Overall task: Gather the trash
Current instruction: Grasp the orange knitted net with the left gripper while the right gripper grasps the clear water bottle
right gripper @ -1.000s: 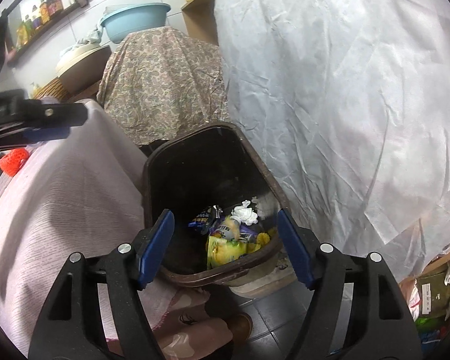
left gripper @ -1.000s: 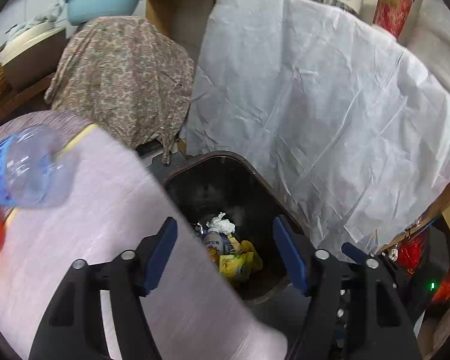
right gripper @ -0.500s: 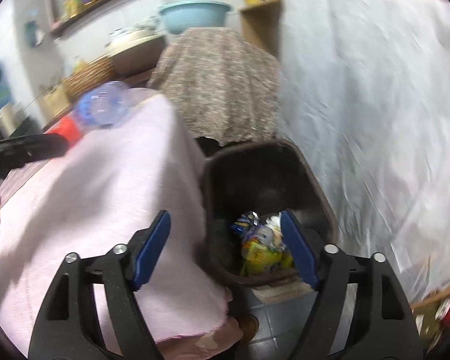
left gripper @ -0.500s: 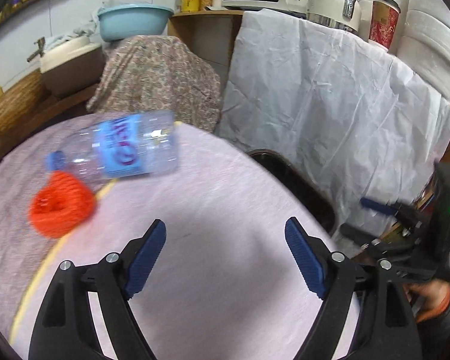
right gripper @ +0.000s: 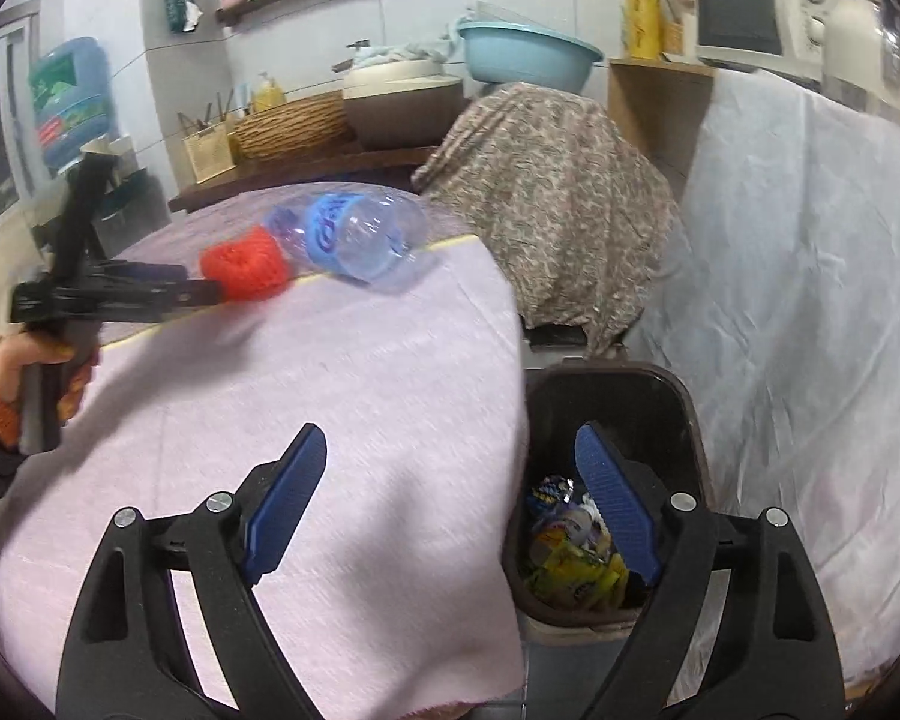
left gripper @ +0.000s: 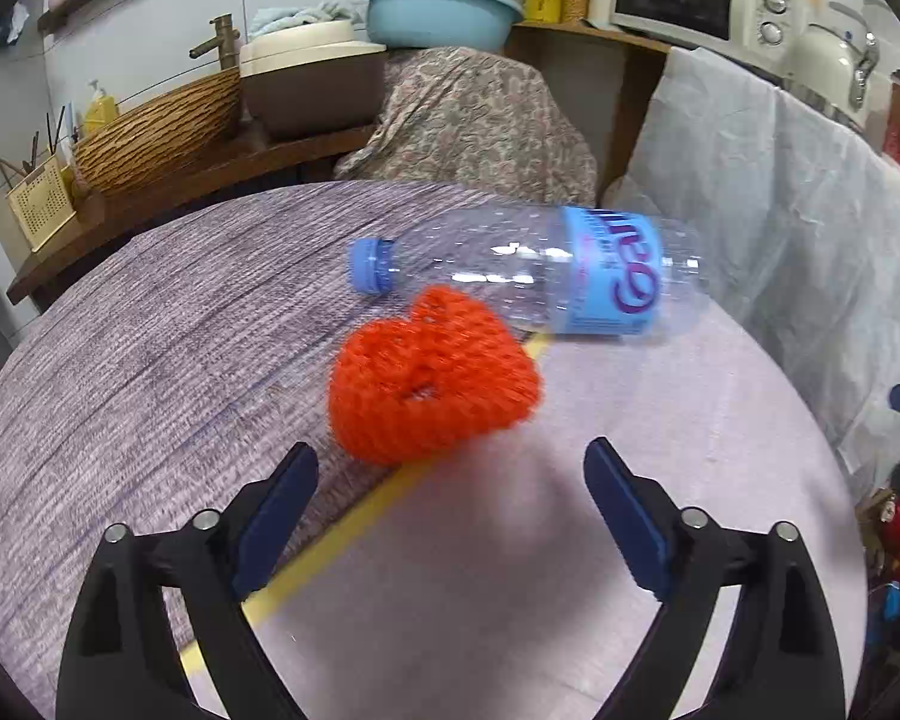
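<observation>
With jaws opening and empty, left claw [left gripper: 450, 480] lines up on orange mesh ball [left gripper: 432, 381], dead 12 o'clock. Next: advance, clamp. Right claw [right gripper: 450, 510] opening, empty; bottle [left gripper: 540, 273] waits at 1 o'clock.

The clear plastic bottle [left gripper: 546, 276], lying at centre frame, bears a blue label with purple lettering, only partly legible.

Orange mesh ball [left gripper: 432, 378], blue-labelled clear bottle [left gripper: 534, 276], pink tablecloth [left gripper: 510, 570].
</observation>
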{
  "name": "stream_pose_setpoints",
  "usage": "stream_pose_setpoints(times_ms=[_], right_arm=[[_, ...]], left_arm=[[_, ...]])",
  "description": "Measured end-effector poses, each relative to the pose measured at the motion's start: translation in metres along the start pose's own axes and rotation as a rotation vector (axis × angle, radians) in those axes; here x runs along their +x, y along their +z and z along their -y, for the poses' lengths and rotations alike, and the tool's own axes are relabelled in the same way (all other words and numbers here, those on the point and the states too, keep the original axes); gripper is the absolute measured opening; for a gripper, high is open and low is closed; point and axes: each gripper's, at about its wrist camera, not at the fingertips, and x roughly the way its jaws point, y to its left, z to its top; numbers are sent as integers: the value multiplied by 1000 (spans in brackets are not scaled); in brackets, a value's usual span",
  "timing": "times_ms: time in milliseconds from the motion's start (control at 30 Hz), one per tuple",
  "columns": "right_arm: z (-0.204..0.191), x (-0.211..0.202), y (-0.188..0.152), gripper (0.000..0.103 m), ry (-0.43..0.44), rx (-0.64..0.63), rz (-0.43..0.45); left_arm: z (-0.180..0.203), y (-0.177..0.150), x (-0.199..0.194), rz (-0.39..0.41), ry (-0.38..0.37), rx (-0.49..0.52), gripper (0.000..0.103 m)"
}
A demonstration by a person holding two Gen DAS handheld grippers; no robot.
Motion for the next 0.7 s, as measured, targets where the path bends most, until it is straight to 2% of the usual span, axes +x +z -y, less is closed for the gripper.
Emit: stream_pose_setpoints(times_ms=[133,200,233,333,567,700], right_arm=[[-16,8,22,84,34,-104,-17],[-25,14,33,84,58,-155,-23],[-32,19,41,84,60,-197,-30],[-51,39,60,84,50,-319,-58],[-97,103,104,84,-23,-589,-127],[-115,147,128,84,-39,-685,-225]], left_arm=[[0,8,22,-21,39,28,88],[0,10,27,-22,43,23,69],[-3,10,27,-26,37,20,52],[-5,8,27,-24,42,31,25],[-13,0,9,-1,-20,15,20],[-21,-6,-1,4,-43,1,20]])
